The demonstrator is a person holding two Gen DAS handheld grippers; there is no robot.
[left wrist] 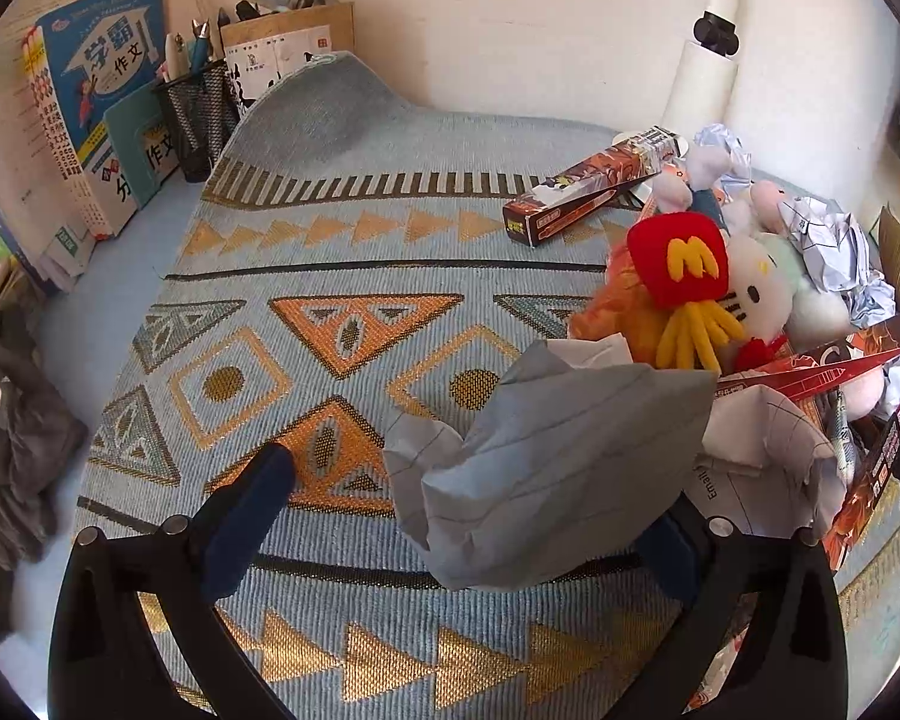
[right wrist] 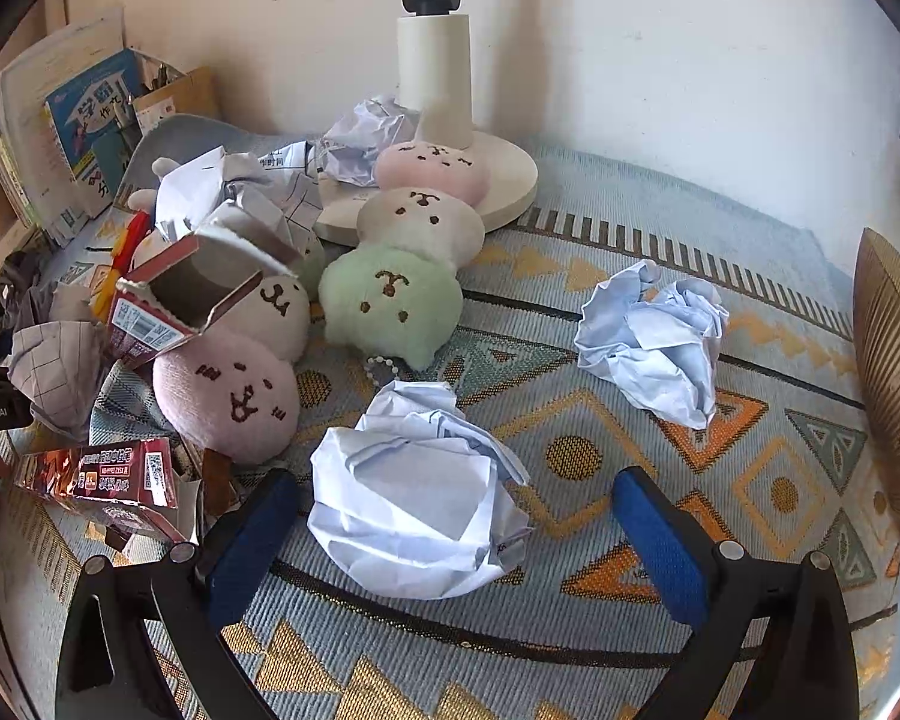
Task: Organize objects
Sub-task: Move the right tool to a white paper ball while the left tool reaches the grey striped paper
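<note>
Containers first: at the upper left of your left wrist view, a black wire-mesh pen cup [left wrist: 195, 114] stands upright, holding pens and a pair of pliers or scissors by their handles; behind it an open cardboard box [left wrist: 288, 42] holds more pens. In your right wrist view, left of centre, an opened red carton [right wrist: 168, 300] lies tilted with its flaps up and its brown interior looks empty; a second glossy red carton [right wrist: 102, 477] lies crushed at lower left. A long printed box [left wrist: 582, 192] rests flat on the mat at the right of the left view. Everything sits on a woven, ribbed mat [right wrist: 600, 618] of pale blue with gold and orange triangles and diamonds. Your left gripper [left wrist: 462, 510] has its blue-padded fingers spread; a crumpled sheet of grey lined paper [left wrist: 546, 468] fills the gap, though the right finger is hidden behind it, so you cannot tell whether it is pinched. Your right gripper [right wrist: 456, 516] is wide open, fingers either side of a crumpled white paper ball [right wrist: 414, 492] lying on the mat, touching neither pad. Another crumpled ball [right wrist: 654, 342] lies apart at centre right. Soft goods: a round green plush face [right wrist: 390, 300], a pink one [right wrist: 228, 396], a cream one [right wrist: 420, 222], and in the left view a red plush fries pouch [left wrist: 678, 258] with yellow felt strips. A smooth cream lamp base [right wrist: 510, 180] stands at the back.
</note>
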